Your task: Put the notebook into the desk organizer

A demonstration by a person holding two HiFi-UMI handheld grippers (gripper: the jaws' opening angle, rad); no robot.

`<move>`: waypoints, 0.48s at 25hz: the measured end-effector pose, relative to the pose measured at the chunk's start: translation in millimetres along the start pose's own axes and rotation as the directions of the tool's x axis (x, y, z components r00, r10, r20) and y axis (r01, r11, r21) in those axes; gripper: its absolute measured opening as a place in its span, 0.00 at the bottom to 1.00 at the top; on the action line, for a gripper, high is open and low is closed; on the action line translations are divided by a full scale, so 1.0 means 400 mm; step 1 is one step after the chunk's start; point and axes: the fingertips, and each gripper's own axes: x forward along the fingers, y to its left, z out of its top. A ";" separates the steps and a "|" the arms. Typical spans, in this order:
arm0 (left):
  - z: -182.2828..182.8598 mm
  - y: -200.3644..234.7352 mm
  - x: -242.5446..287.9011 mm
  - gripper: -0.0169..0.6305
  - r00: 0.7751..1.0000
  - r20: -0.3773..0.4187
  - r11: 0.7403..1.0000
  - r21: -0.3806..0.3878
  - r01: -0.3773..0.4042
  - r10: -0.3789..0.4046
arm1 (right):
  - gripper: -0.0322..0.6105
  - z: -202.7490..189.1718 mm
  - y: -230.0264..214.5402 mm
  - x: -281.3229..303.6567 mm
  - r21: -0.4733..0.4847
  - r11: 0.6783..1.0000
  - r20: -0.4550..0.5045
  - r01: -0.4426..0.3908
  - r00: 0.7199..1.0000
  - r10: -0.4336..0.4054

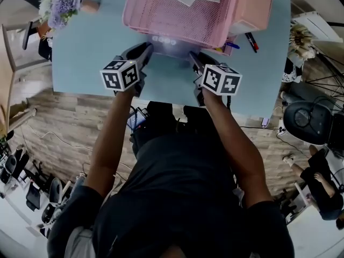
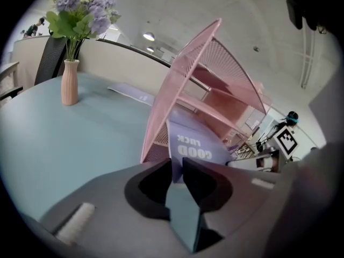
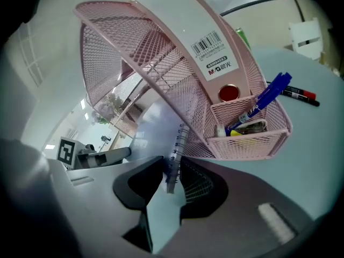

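Left gripper (image 2: 177,168) and right gripper (image 3: 172,171) jaws each pinch an edge of the spiral notebook (image 2: 196,144), which sits at the mouth of the pink mesh desk organizer (image 1: 177,18), upper centre. This looks like the insertion step; next, slide it deeper, then release.

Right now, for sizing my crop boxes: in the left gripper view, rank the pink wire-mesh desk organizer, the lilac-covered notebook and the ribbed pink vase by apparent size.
1. pink wire-mesh desk organizer
2. lilac-covered notebook, enlarged by nearness to the camera
3. ribbed pink vase, farther off, so real sizes may differ
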 end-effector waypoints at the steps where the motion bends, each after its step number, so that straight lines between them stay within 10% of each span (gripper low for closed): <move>1: 0.002 0.004 0.004 0.23 1.000 -0.001 1.000 0.001 -0.001 0.001 | 0.20 0.003 -0.003 0.006 0.005 1.000 -0.003 0.006 1.000 -0.006; 8: -0.010 0.002 0.138 0.23 0.996 -0.007 0.996 -0.001 0.093 -0.093 | 0.20 0.049 -0.086 0.040 0.060 0.995 0.016 0.083 0.996 -0.085; 12: 0.013 0.083 0.022 0.23 0.998 0.037 0.998 0.031 -0.048 0.047 | 0.20 -0.009 -0.005 0.097 0.172 0.985 -0.057 0.018 0.998 -0.009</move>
